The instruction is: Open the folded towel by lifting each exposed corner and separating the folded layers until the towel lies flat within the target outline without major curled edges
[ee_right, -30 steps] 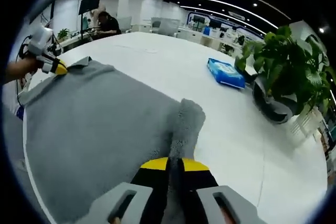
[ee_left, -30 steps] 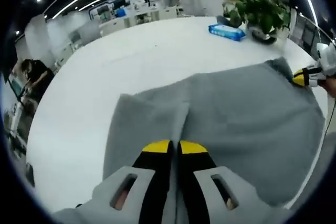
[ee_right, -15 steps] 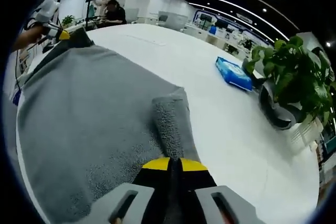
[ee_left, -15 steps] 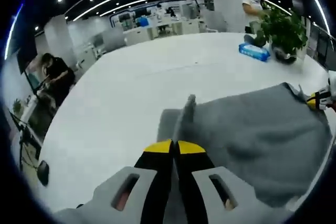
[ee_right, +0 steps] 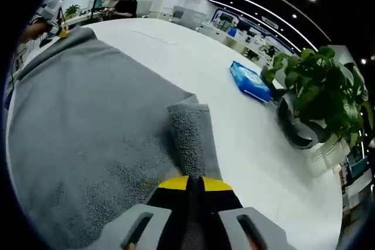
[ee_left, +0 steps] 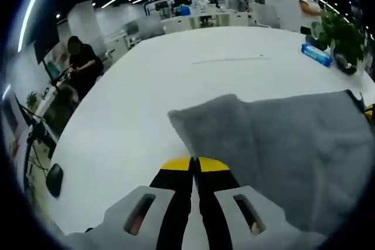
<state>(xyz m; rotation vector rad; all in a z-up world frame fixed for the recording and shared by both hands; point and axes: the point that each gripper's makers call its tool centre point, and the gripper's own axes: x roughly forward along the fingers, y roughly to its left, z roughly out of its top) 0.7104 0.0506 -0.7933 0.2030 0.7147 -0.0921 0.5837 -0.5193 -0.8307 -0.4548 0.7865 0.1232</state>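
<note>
Both my grippers, left and right, are clamped on corners of the grey terry towel, which spreads toward 1 o'clock from my left, 10 o'clock from my right.

A white table carries the grey towel, a blue packet and a potted plant.

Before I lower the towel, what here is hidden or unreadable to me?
- Left gripper view: the towel's near edge, behind the left claw; far corner cut by the rim.
- Right gripper view: the towel corner underside, folded over at the right claw.
- Target outline: unseen on the table.
- Blue packet: print too small.
</note>
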